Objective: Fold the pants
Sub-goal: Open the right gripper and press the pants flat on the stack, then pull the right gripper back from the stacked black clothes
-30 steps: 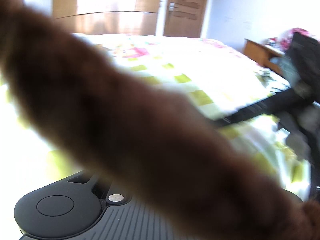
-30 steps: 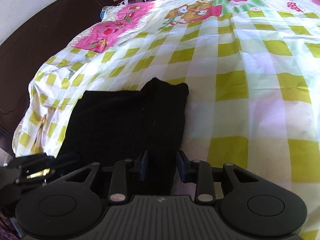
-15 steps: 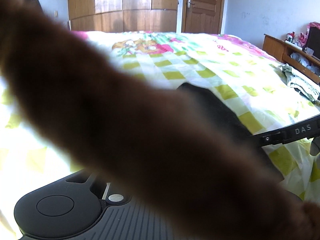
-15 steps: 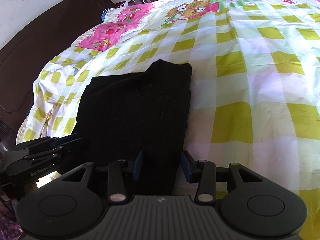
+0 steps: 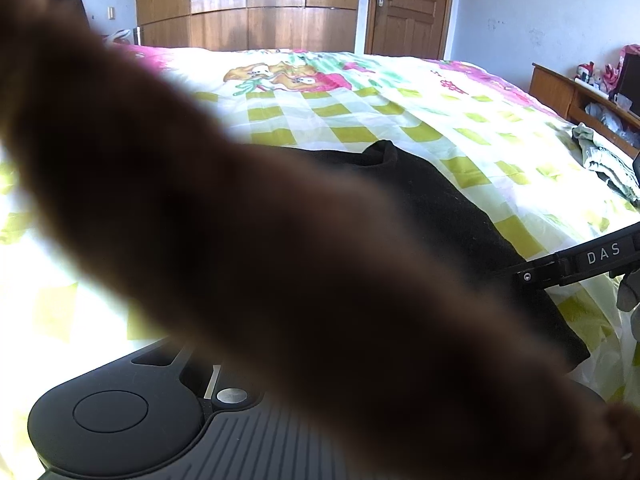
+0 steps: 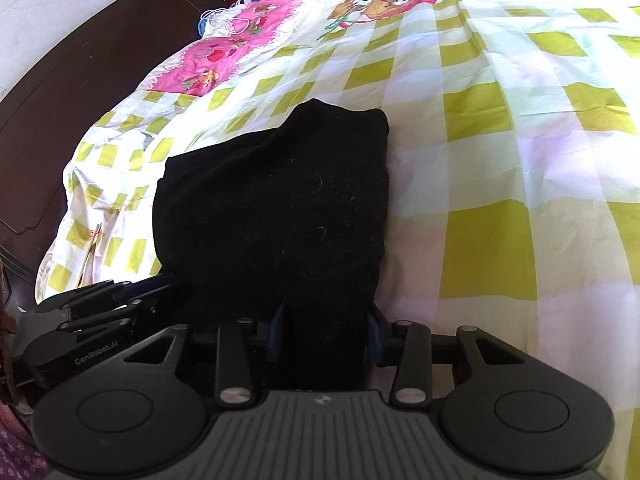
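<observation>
Pants [image 6: 276, 208] lie on the bed [image 6: 500, 120] as a compact black block, near the edge that faces the dark headboard [image 6: 60, 100]. The cloth looks doubled over already, with one rounded corner that stands up a little at the far end. I judge that the main folds are made and that only a last smoothing, or one more fold, is left; the exact number of layers I cannot tell.

In the right wrist view, the right claw [image 6: 326, 330] stands wide open, and its two blue pads are on either side of the near end of the pants. It does not pinch the cloth, the fabric only passes between the pads. The left claw [image 6: 132, 292] shows in that view at the lower left, just beside the near left corner of the pants. Whether it is open or closed I cannot tell, because its tips are hidden against the black cloth.

In the left wrist view a large brown blurred shape [image 5: 280, 260] covers the lens and hides the fingers completely.

No box, basket or other container for the pants is visible. A wooden side cabinet [image 5: 580, 92] at the far right carries small items that are too unclear to name.
</observation>
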A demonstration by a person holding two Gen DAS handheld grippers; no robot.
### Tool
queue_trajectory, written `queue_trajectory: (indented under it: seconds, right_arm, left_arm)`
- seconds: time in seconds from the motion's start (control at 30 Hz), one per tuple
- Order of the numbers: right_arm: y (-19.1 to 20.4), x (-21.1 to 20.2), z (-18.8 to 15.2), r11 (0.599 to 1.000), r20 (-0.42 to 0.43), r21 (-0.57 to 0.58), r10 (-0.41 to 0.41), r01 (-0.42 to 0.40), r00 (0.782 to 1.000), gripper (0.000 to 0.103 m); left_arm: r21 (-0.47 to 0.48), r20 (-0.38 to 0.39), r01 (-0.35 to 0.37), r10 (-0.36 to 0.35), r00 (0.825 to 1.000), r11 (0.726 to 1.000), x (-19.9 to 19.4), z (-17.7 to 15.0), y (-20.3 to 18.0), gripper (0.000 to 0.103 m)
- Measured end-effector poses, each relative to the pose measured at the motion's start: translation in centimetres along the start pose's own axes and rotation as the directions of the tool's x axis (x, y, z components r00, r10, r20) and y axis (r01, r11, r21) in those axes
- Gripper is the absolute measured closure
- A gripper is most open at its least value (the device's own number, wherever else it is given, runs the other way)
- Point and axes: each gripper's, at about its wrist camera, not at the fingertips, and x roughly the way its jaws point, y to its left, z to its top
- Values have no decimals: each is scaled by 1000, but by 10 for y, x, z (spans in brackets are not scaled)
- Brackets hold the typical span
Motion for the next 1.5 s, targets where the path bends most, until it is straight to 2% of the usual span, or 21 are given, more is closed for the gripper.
queue_trajectory:
  seconds: [0.27,0.4,0.57,0.83,0.93,1.1,1.23,1.3,1.5]
  right_arm:
    - [-1,-1,8,999,23,12,-48,48,999,53]
    - [15,-17,4,991,40,-83,-98,101,994,50]
    - [31,-36,-13,972,85,-170,-151,164,985,50]
    - [45,-55,-43,963,113,-216,-139,161,984,50]
    - [53,-56,-49,955,133,-244,-137,166,982,50]
    - [48,-54,-55,961,146,-215,-145,174,979,50]
    - [44,-55,-60,964,155,-200,-145,175,977,50]
    - [45,-56,-62,961,160,-210,-145,178,976,50]
    - [42,-57,-63,965,166,-202,-137,169,977,50]
  left_arm:
    - [13,5,8,-8,1000,1000,23,19,-6,83]
    - [-1,-6,-11,11,1000,1000,6,18,-12,80]
    - [11,-34,-92,93,995,996,-15,7,-36,79]
    - [33,-52,-144,145,988,989,-34,4,-67,75]
    - [24,-43,-145,146,988,989,-42,2,-73,71]
    - [14,-25,-161,161,987,987,-49,-1,-83,65]
    - [4,-25,-178,178,984,984,-48,-4,-89,54]
    - [0,-20,-187,187,982,982,-48,-5,-92,53]
    - [5,-21,-218,218,976,976,-45,-8,-101,37]
